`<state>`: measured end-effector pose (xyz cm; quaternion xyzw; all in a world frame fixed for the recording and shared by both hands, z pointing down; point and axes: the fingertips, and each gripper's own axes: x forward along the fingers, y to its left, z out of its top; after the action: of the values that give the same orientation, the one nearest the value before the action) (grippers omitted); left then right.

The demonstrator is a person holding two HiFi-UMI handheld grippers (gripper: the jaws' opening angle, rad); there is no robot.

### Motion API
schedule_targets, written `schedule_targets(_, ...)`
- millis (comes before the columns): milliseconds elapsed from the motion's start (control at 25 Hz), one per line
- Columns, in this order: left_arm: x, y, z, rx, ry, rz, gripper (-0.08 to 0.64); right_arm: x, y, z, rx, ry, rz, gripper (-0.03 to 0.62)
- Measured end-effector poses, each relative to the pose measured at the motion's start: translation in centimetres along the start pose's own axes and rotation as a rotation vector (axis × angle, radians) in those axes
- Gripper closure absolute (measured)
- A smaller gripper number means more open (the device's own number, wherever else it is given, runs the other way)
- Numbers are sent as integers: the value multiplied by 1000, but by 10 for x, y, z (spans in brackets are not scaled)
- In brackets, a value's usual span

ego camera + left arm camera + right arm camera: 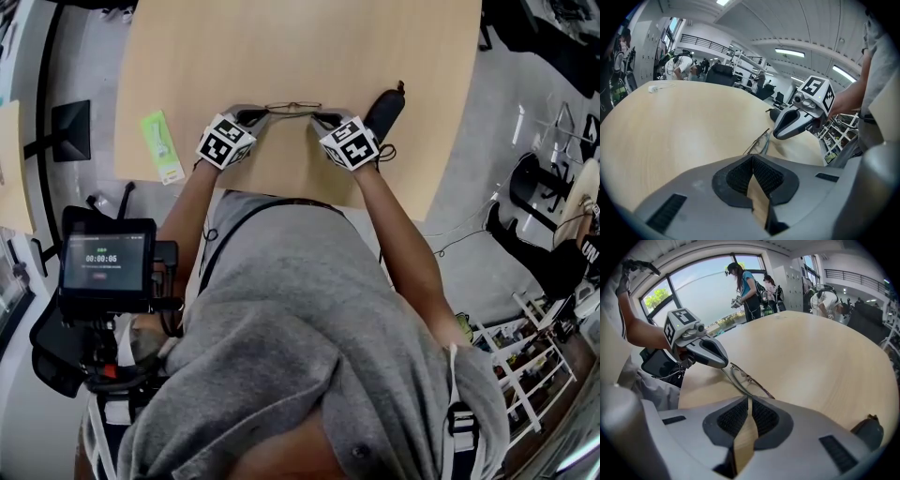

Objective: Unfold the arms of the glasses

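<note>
Head view: the pale bench (281, 47) carries the work near its front edge. Both forearms reach forward and converge, so the left gripper (255, 118) and right gripper (323, 120) face each other. Each gripper is closed, apparently pinching one end of the glasses (292, 109), which span between the tips. Step judged: grasp made, arms not visibly opened. Next move calls for steadying the frame while hinging one arm outward gently.

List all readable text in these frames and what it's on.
"00:00:06": screen of the black device at the person's left.
"UN": white letters on a dark object, cut off by the frame edge.
Green packet: print too small to read.
Cubes on left gripper and right gripper: square patterns, no text.
Glasses: no print visible.
</note>
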<state>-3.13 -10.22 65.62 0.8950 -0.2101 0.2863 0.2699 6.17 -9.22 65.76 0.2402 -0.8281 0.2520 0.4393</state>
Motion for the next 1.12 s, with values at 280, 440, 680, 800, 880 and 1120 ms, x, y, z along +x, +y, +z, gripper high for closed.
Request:
schedule_targets(280, 6, -4, 0, -6, 2, -13, 554, -9, -7, 7, -17, -26, -59, 573)
schedule_targets(440, 9, -9, 1, 1, 4, -26, 554, -14, -14, 7, -15, -8, -81, 500)
schedule_targets(680, 13, -15, 1, 1, 7, -38, 554, -10, -21, 3, -37, 14, -82, 500)
schedule_targets(800, 14, -16, 0, 1, 11, -40, 554, -11, -22, 4, -66, 34, -80, 500)
schedule_targets(880, 14, -16, 1, 2, 11, -40, 554, -16, -22, 7, -71, 37, -81, 500)
schedule_targets(1120, 15, -16, 5, 6, 6, -43, 554, -21, -32, 5, -97, 60, -110, 500)
